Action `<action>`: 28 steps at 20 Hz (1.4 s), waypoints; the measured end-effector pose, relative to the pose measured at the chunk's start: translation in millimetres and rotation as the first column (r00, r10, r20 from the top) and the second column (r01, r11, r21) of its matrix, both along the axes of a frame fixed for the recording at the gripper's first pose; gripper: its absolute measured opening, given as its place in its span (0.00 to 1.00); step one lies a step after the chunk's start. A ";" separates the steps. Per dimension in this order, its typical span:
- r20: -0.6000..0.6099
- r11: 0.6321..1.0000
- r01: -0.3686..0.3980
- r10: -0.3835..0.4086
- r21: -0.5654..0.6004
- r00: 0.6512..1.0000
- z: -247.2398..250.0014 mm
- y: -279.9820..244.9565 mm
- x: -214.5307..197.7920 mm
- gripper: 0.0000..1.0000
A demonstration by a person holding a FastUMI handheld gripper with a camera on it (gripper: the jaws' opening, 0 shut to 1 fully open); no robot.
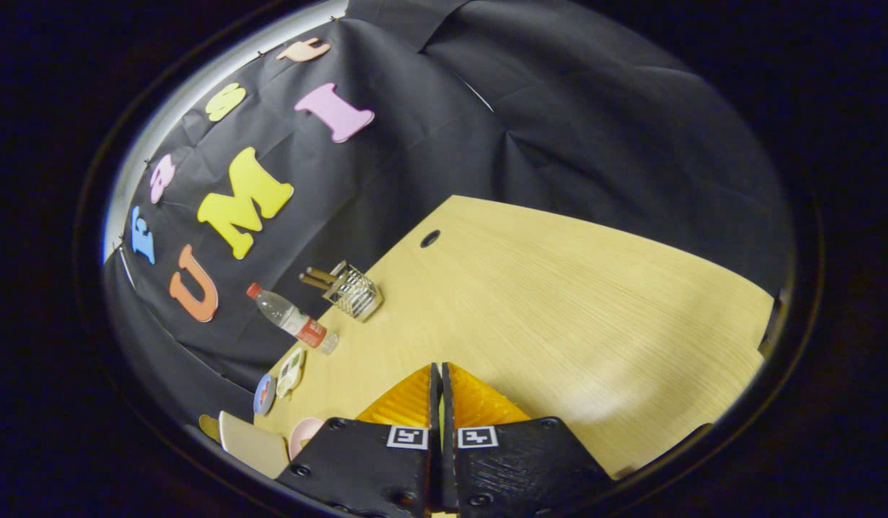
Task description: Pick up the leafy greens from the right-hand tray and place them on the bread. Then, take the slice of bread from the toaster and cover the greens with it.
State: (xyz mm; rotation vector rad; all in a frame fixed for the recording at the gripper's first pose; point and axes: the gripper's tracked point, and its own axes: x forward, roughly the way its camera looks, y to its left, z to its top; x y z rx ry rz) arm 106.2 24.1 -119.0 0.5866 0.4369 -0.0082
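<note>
My gripper [441,367] is held tilted above the wooden table [559,302], and its fingers are pressed together with nothing showing between them. Far off to the left of the fingers, along the table's edge by the wall, lies a row of small items. Among them are a white slotted object [291,372], a blue round plate [264,394], a pink round dish [304,434] and a beige flat board [253,442]. They are too small and too skewed to say which holds bread or greens.
A wire basket with brown sticks [354,291] and a water bottle with a red cap and label [293,320] stand by the black cloth wall. A dark cable hole [429,238] sits near the table's far edge. Bare wood stretches ahead and to the right of the fingers.
</note>
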 end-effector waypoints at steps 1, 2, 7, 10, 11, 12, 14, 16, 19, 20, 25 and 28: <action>0.022 1.000 -0.007 0.007 0.003 1.000 9.9 4.8 -2.0 0.01; 0.039 1.000 -0.017 0.016 0.006 0.999 17.3 10.2 -4.0 0.01; 0.122 0.997 -0.067 0.064 0.024 0.990 56.7 51.1 -21.5 0.01; 0.149 0.990 -0.142 0.137 0.024 0.979 71.9 92.0 -31.9 0.00; 0.156 0.985 -0.167 0.160 0.030 0.975 76.9 107.3 -35.0 0.00; 0.160 0.980 -0.194 0.186 0.037 0.969 80.0 122.9 -37.6 0.00; 0.162 0.969 -0.245 0.236 0.041 0.958 80.3 154.7 -42.0 0.00; 0.169 0.958 -0.285 0.277 0.021 0.946 77.9 183.9 -43.2 0.01; 0.154 0.934 -0.355 0.345 0.044 0.926 67.8 231.4 -49.0 0.00; 0.146 0.925 -0.378 0.368 0.047 0.918 63.2 245.9 -50.2 0.00; 0.124 0.882 -0.457 0.444 0.111 0.887 41.3 300.3 -54.5 0.00; 0.111 0.875 -0.461 0.448 0.147 0.887 19.2 309.6 -50.7 0.00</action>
